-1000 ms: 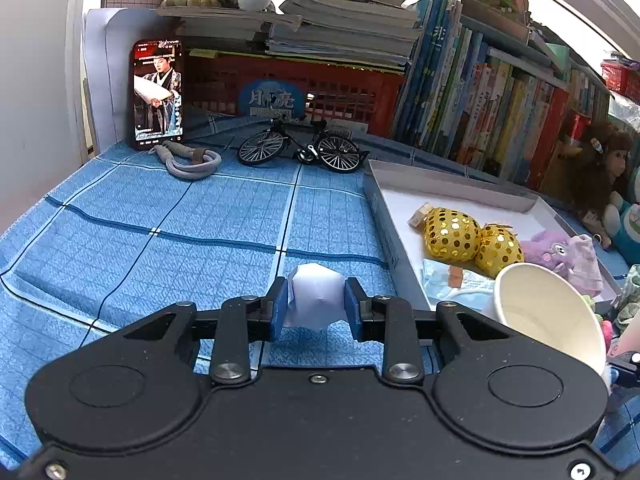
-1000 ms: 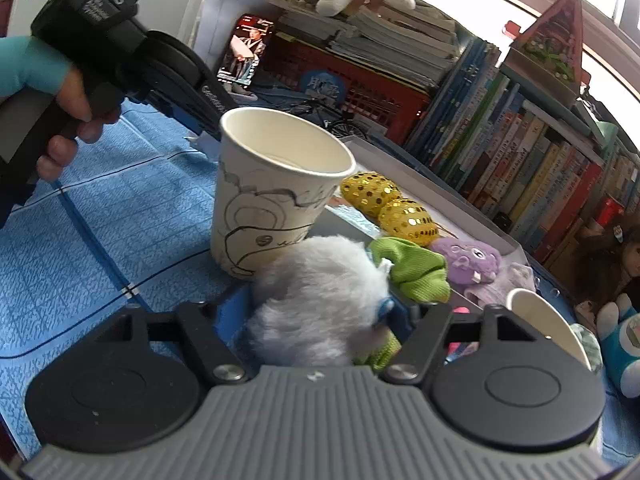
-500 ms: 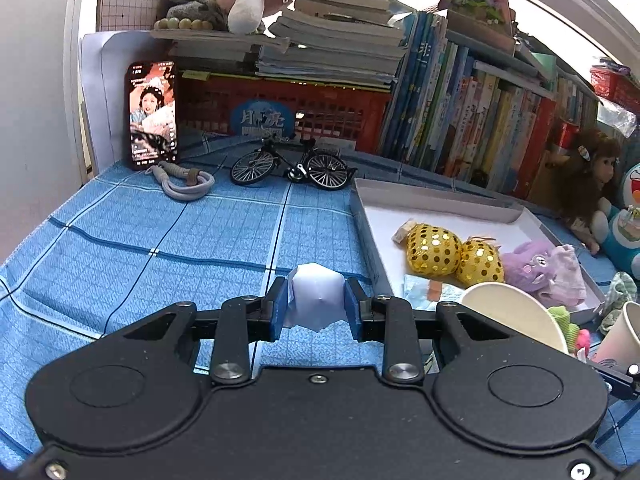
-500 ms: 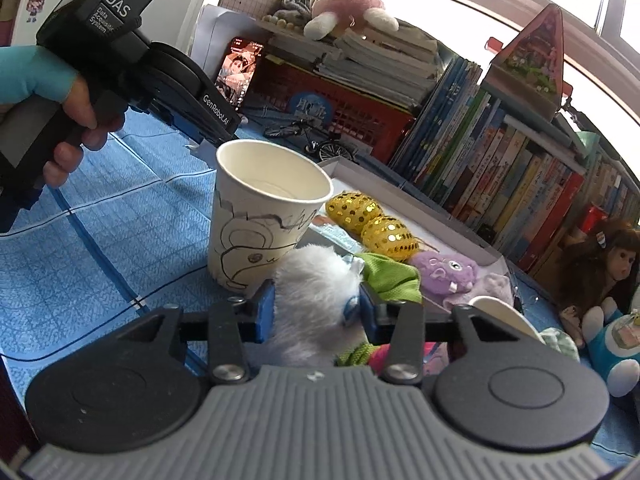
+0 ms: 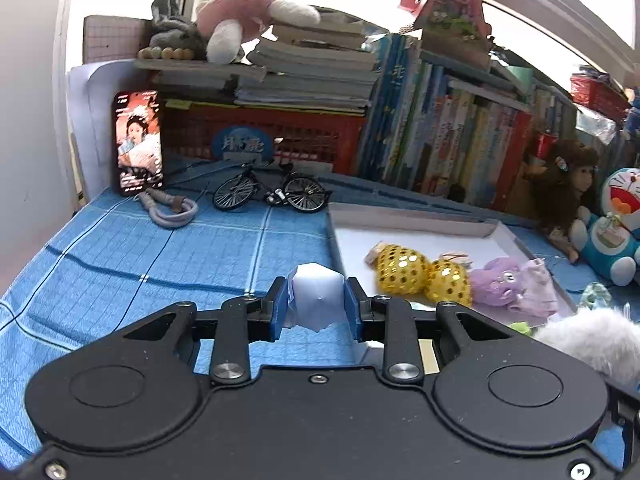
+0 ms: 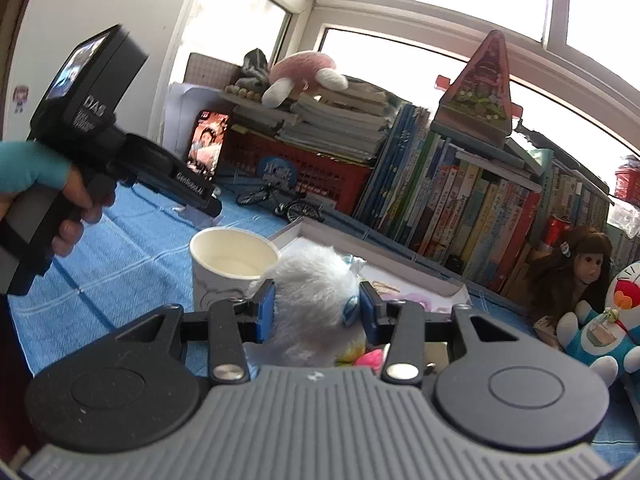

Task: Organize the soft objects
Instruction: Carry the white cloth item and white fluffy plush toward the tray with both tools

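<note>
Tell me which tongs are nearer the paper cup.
Right. The right tongs, shut on the white fluffy toy, sit just beside the paper cup; the left tongs are behind it, apart.

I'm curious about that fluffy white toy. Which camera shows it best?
The right wrist view: the fluffy white toy sits centre frame, squeezed between the right gripper's blue pads. The left wrist view catches only a patch of its fur at the right edge.

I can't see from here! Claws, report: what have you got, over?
Left claw shut on white paper wad. Right claw shut on fluffy white toy. Paper cup close beside it; tray ahead, over.
</note>
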### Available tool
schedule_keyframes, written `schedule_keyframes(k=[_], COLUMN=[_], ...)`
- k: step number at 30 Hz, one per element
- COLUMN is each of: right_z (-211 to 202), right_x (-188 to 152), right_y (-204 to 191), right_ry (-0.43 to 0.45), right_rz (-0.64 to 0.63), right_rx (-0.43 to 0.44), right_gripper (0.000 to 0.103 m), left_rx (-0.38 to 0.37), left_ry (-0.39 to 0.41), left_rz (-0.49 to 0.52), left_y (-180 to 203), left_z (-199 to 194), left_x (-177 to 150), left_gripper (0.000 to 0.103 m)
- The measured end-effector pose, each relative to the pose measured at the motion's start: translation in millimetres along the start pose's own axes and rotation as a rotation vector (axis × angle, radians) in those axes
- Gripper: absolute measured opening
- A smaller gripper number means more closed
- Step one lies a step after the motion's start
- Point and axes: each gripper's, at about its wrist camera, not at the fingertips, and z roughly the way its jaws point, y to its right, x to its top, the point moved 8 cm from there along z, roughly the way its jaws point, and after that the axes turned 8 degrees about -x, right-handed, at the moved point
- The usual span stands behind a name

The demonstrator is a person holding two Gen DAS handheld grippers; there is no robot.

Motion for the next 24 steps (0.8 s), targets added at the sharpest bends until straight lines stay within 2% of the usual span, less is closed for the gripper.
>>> schedule_keyframes(k=[6,12,24], right_z=[1.3,2.4,12.5], right_x=[9.0,18.7,29.7], right_y=[24.4,46.2,74.2], right_ry=[-0.001,0.001,-0.027], right_rz=[0.067,0.112,0.15], right_rx=[-0.019,-0.04,-0.054], right_gripper=[0.048,0.048,0.048], left_rx=[-0.037,-0.108,-0.163], left_ry=[0.012,-0.004,0.004], left_rz=[0.018,0.018,0.073], left_y=[17.7,39.5,74.6], left_z=[-7.2,-8.4,-9.3], left_x=[11.0,13.6,31.5], left_gripper=[0.029,0.028,0.029])
